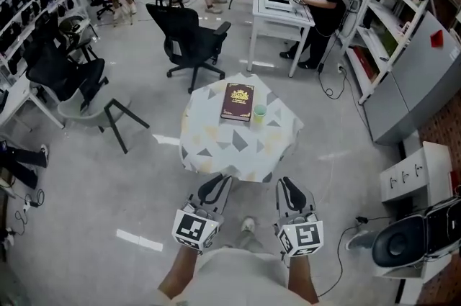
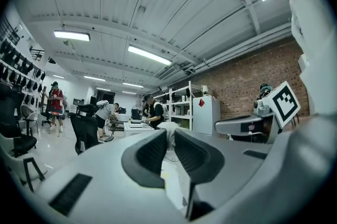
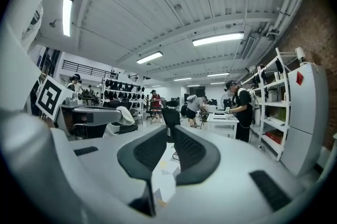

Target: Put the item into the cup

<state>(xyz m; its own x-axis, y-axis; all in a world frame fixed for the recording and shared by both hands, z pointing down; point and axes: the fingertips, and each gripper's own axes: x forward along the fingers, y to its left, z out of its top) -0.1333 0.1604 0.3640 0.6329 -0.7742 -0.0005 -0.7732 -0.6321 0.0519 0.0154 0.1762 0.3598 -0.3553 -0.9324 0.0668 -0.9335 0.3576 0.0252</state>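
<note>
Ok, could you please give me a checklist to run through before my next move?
1. Cup looks upright on the table beside the book: ok.
2. Cup empty: cannot tell, too small.
3. Item to drop in located: not ok; only book and cup show on the table.
4. Left tool free: ok, jaws together on nothing.
5. Right tool free: ok, likewise.
6. Tools near the cup: not ok; both sit short of the table's near edge.
</note>
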